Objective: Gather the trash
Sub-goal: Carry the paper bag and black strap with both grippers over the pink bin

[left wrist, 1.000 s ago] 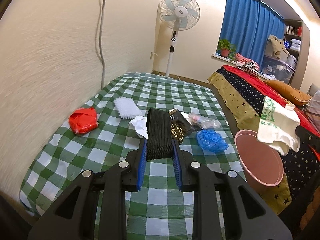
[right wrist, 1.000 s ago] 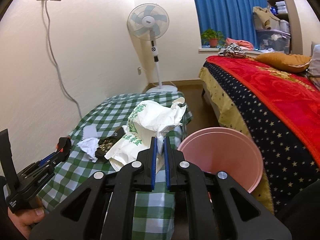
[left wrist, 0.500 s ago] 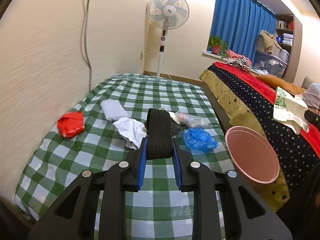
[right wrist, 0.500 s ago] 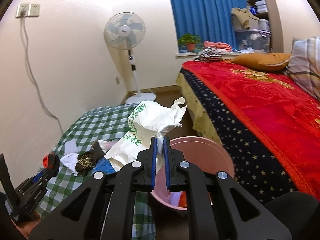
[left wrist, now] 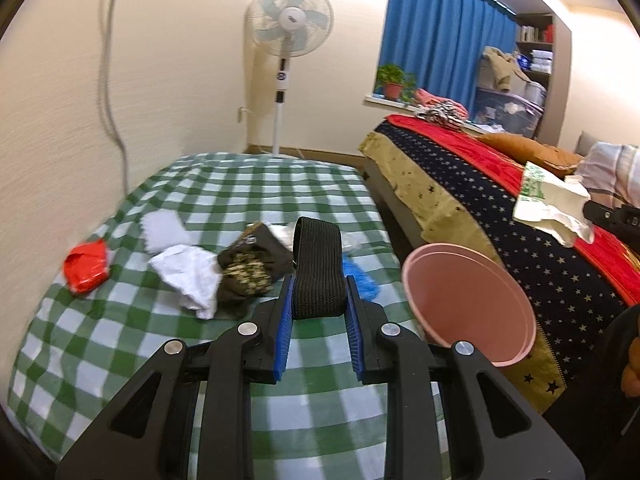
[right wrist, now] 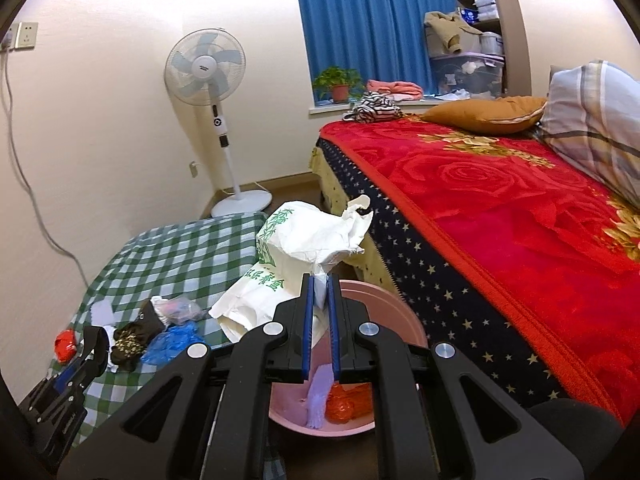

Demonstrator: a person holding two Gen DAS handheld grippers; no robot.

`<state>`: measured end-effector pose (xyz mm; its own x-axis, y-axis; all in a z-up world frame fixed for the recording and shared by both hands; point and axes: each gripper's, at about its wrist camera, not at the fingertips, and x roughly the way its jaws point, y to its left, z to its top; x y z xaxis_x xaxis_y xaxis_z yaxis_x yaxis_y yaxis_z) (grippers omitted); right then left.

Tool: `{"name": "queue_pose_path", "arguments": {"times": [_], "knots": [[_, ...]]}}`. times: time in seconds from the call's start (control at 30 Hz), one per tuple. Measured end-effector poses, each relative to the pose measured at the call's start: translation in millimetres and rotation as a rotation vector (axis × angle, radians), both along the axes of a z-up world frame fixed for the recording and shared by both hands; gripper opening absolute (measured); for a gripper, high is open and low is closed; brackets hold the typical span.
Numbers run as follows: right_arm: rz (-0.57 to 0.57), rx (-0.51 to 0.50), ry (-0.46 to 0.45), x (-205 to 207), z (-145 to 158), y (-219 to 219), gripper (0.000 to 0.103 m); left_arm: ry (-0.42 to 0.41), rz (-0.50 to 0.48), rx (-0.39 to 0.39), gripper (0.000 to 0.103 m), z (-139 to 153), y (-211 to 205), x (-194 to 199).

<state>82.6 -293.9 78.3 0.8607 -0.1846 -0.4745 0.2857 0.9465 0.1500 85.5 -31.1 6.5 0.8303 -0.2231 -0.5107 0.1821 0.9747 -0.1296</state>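
Right wrist view shows the right hand-held gripper pinched nearly closed on a twisted corner of a crumpled white paper bag with green print, so that the bag hangs off the tips above the pink bin; gripping it by a thin corner probably lets the bulk dangle freely and fall straight in once the jaws part. Inside the bin an orange-red wrapper and a pale brush-like piece already lie at the bottom, which suggests the collecting is partly done. The bin stands in the gap between the green checked worktop and the bed with the red blanket, within easy reach of both hands. Left wrist view shows the left hand-held gripper at a narrow opening, its blue pads clamped on the sides of a looped black elastic band that stands up between them, held just beside the bin's rim, seemingly the next piece to go in. Farther out on the checked cloth the remaining trash lies clustered: a dark patterned packet, a crumpled white tissue, a white toothed scrap, a red wrapper near the wall edge, and a blue plastic piece partly hidden behind the jaws.
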Motion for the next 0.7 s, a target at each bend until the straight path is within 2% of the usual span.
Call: {"name": "queue_pose_path", "arguments": {"times": [0.43, 0.7], "knots": [[-0.103, -0.008, 0.064, 17, -16, -16, 0.007, 0.003, -0.160, 0.001, 0.024, -10, -68, 24], [-0.167, 0.044, 0.099, 25, -26, -33, 0.008, -0.009, -0.276, 0.005, 0.024, -17, -108, 44]]}}
